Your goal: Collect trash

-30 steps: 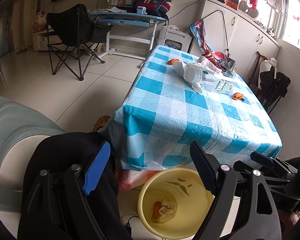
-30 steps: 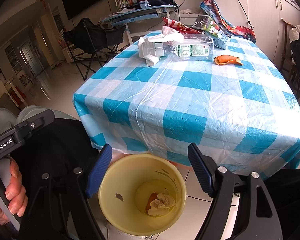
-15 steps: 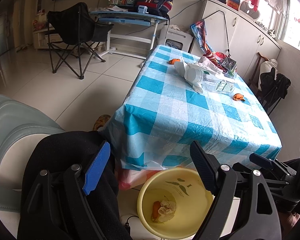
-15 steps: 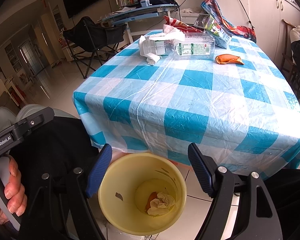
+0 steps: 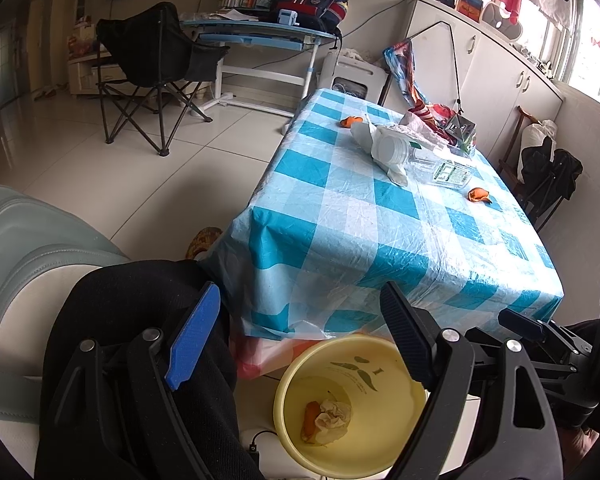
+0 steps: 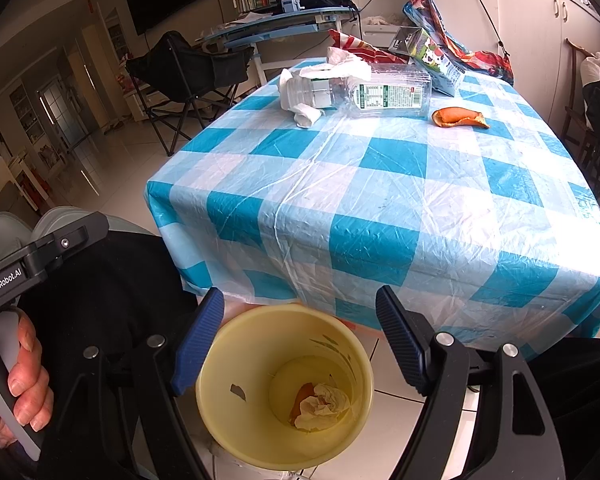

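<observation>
A yellow bin (image 5: 352, 408) (image 6: 284, 384) stands on the floor at the near end of the blue checked table (image 5: 380, 216) (image 6: 380, 200). It holds a crumpled tissue (image 6: 320, 404) and an orange peel (image 5: 310, 420). On the table lie a clear plastic bottle (image 6: 380, 94) (image 5: 440, 164), white tissues (image 6: 324, 76) (image 5: 384, 148), an orange peel (image 6: 458, 117) (image 5: 478, 195), a second peel (image 5: 350, 121) and a carton (image 6: 432, 54). My left gripper (image 5: 296, 340) and right gripper (image 6: 300, 340) are both open and empty above the bin.
A black folding chair (image 5: 156, 68) and a blue desk (image 5: 260, 32) stand on the tiled floor beyond the table. White cabinets (image 5: 500, 80) line the right wall. A grey-green seat (image 5: 28, 248) and black clothing (image 5: 132, 312) are at the near left.
Both grippers have crept slightly forward toward the table; the jaws have stayed open and the bin's contents are the same.
</observation>
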### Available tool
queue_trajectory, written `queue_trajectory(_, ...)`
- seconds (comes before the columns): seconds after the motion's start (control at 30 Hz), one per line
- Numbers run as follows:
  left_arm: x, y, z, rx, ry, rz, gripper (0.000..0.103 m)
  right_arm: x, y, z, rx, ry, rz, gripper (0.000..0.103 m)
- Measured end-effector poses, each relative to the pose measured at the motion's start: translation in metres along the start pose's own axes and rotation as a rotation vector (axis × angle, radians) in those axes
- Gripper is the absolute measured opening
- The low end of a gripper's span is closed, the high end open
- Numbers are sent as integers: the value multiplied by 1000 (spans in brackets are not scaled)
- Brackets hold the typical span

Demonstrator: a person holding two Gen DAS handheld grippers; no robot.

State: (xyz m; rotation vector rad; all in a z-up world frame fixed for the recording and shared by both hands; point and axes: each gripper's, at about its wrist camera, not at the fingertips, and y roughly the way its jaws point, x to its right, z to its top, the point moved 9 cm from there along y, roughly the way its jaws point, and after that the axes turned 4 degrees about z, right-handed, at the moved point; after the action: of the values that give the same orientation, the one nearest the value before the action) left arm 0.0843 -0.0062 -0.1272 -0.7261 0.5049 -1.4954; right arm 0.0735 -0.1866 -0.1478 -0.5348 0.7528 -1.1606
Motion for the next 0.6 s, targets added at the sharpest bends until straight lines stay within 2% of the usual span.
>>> queue_trajectory(0.17,-2,-4,2,10,-11,2,80,0,-3,5,22,11,12,75)
queue_trajectory(0.3,-5,-10,7,48,3,27,80,0,-13,22,65,5,12,75)
queue_trajectory(0.47,-15,-6,9,49,-18,30,81,-3,-9,60,95,-7,32,75)
queue_trajectory(0.6,-23,5,10,19,-68,14,81,0,8,105,109,-28,21,75)
